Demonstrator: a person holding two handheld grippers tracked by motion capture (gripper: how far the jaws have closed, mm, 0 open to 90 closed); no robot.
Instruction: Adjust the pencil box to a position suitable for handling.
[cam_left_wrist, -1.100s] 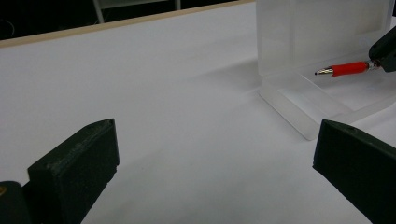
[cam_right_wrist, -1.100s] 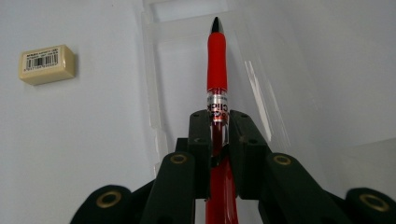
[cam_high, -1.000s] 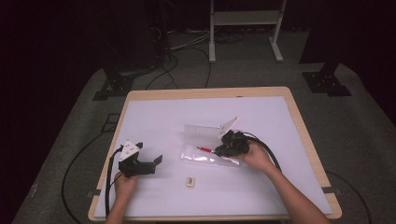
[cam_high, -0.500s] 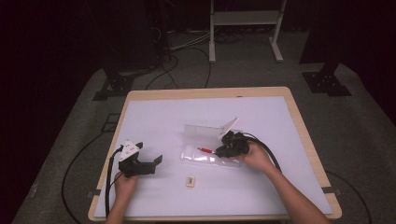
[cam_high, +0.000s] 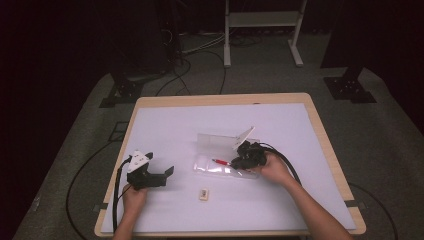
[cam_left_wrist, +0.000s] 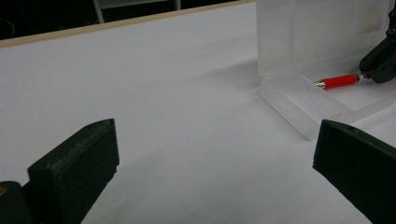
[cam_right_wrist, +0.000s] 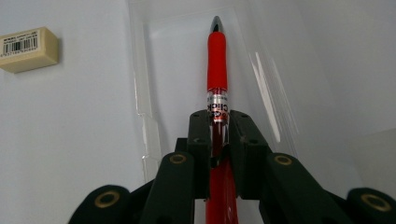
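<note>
Overhead, white table (cam_high: 165, 125) with wooden rim, grey carpet (cam_high: 385, 135), dark room.

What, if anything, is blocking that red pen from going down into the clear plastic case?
Nothing visible does. The right gripper is shut on the red pen, whose tip already points along the open clear case. The lid stands raised behind, and the eraser lies outside the case.

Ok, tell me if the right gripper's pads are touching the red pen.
Touching. In the right gripper view the right gripper has both pads pressed against the red pen, with no gap either side.
</note>
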